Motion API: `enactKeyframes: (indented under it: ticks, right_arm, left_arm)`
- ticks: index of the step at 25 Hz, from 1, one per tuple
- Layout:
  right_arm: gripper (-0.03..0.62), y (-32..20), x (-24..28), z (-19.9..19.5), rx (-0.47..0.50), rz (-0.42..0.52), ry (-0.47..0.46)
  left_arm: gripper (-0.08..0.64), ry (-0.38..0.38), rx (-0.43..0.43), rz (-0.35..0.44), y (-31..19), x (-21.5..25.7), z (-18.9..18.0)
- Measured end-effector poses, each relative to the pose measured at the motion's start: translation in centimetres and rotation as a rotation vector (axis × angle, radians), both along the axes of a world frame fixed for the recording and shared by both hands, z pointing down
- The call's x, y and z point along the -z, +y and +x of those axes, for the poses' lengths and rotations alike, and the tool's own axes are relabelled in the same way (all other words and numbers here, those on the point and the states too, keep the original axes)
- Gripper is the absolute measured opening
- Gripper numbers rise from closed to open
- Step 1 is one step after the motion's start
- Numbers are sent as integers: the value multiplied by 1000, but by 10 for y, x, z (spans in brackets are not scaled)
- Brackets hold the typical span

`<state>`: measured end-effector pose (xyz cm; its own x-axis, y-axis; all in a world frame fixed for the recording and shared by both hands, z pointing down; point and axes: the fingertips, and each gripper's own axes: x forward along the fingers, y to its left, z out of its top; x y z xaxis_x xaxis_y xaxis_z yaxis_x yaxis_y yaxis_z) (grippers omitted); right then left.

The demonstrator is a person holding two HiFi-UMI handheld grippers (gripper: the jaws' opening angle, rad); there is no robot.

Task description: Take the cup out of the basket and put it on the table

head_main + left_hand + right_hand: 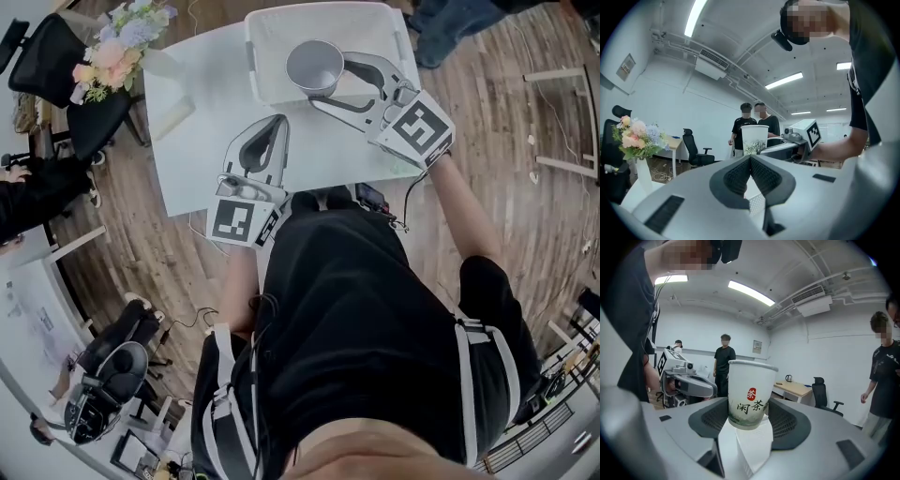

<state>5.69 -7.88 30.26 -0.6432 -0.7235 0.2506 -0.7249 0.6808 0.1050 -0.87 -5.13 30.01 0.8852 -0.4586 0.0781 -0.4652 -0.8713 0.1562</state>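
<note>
Flowers (117, 47) sit at the far left corner of the white table (202, 150). The left gripper (750, 161) hangs low over the table with its jaws pressed together on nothing. The paper cup (314, 66) looks lifted, but it's over the white basket (267, 42), not out past the rim yet. The right gripper (748, 413) has it pinched by the lower sides. So I'd say it's grabbed, and carrying it over and setting it on the table is what's left.

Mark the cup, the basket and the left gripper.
cup (749, 397): right gripper view, printed side wall.
basket (252, 56): head view, left rim.
left gripper (282, 122): head view, closed jaw tips.
</note>
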Motion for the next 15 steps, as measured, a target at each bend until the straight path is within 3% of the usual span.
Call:
enactKeyframes:
  ticks: [4,15]
  right_arm:
    - [282,16,7,-12,-39,38,-101]
    - [282,35,0,-39,-44,39,-190]
  left_arm:
    - [20,24,20,11,-1,2,-7]
    - [20,29,55,28,1,-2,-24]
